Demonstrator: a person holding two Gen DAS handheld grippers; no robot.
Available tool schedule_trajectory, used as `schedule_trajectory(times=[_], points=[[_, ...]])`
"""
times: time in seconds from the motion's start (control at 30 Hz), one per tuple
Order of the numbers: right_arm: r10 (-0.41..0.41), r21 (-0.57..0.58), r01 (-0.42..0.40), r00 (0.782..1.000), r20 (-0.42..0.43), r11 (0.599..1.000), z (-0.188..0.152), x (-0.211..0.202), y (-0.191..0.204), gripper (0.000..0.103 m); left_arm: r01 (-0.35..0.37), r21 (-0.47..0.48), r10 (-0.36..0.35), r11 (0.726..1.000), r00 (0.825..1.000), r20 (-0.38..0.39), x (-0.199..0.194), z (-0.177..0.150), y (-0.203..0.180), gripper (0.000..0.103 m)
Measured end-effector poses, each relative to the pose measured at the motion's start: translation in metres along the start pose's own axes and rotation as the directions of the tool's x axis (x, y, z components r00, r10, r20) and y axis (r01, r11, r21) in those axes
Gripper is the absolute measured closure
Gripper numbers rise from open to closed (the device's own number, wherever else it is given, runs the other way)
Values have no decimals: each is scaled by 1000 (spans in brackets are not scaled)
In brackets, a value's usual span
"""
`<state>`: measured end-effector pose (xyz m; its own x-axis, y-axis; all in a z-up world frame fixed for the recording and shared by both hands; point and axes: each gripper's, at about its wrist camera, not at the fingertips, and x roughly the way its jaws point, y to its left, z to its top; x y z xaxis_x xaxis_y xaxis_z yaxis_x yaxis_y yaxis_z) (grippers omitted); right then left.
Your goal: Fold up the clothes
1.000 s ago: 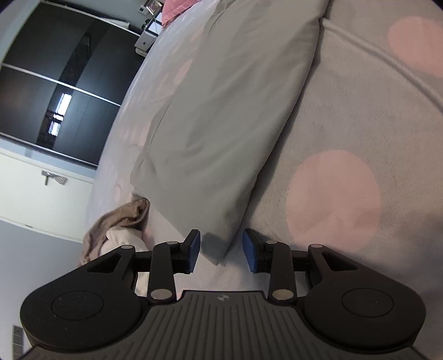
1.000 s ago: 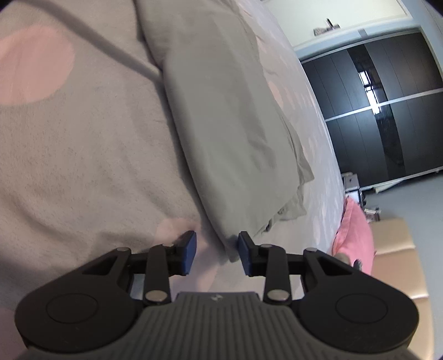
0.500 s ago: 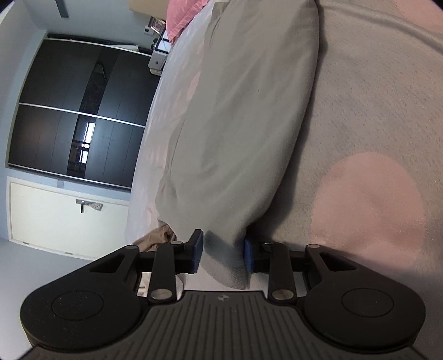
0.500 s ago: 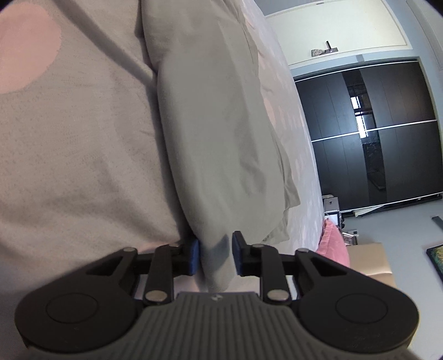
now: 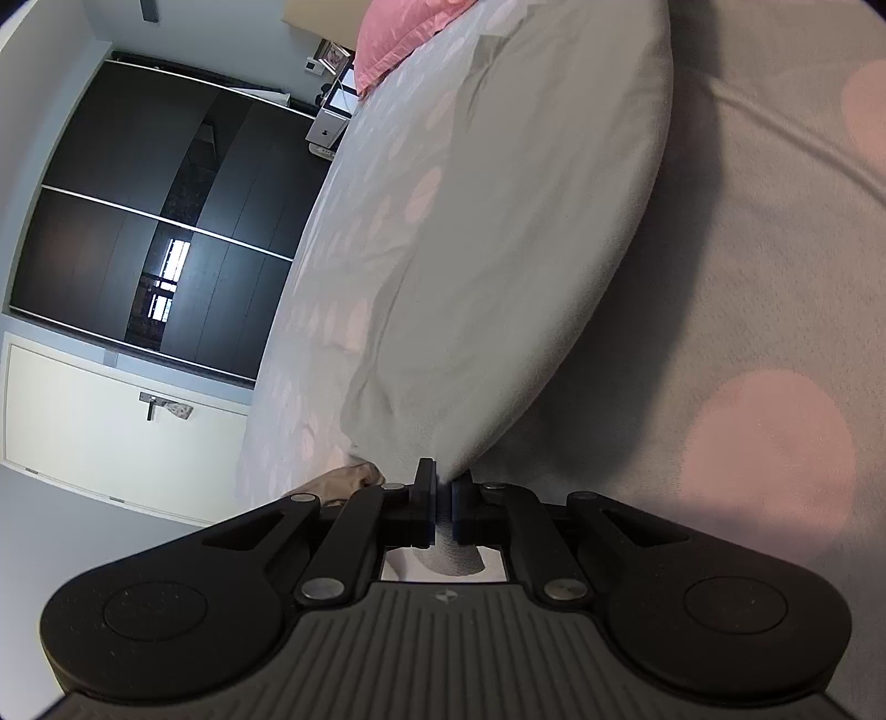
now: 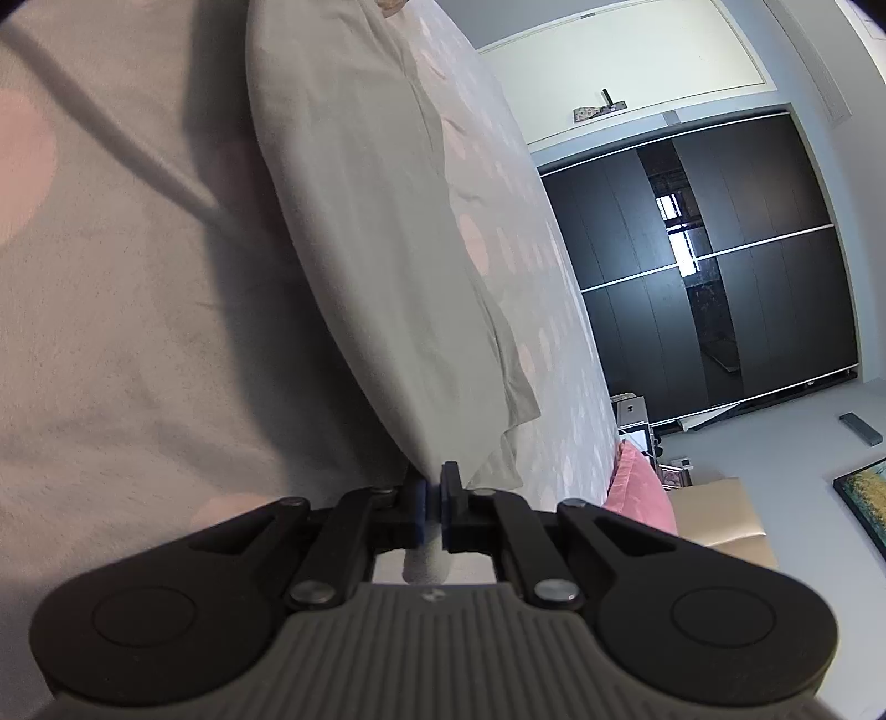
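Left wrist view: my left gripper pinches a corner of the pale grey cloth garment, its blue-padded jaws pressed almost together with a thin fold of fabric between them and a bit of the cloth showing behind the fingers. The garment runs away from my jaws in a long, smooth band, raised at my end above the grey fleece bedspread with large pink dots, on which it throws a dark shadow. To the left of the band lies a crumpled beige piece of clothing, just beside my left finger. Beyond the bed stand a dark sliding-door wardrobe and a white door with a metal handle; a pink pillow rests at the far end of the bed.

Right wrist view: my right gripper is clamped on another corner of the same pale grey garment, jaws nearly touching with the fabric caught between the pads. The cloth stretches away as a taut band, its loose lower layer hanging in a folded edge to the right, over the dotted bedspread. On the right are the dark wardrobe, the pink pillow and a beige headboard.
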<state>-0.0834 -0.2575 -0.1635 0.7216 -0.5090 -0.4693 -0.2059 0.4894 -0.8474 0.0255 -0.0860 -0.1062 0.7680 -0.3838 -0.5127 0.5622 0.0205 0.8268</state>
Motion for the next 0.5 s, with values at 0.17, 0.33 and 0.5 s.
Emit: schedule_trajectory(times=[0.17,0.33,0.5], points=[[55,28,-55,998,3,998,7,-11,-37,99,101,-27,-100,995,995,11,-18,3,32,100],[126,-14,-126,992,13,992,12,-48,-61,99,183,8,-184,983,983,26,-50,0,50,100],[219,-81,-218,976,-1,972,8,-89,-54,99,279,53,-281,959,959,34,-92,-15,49,100]])
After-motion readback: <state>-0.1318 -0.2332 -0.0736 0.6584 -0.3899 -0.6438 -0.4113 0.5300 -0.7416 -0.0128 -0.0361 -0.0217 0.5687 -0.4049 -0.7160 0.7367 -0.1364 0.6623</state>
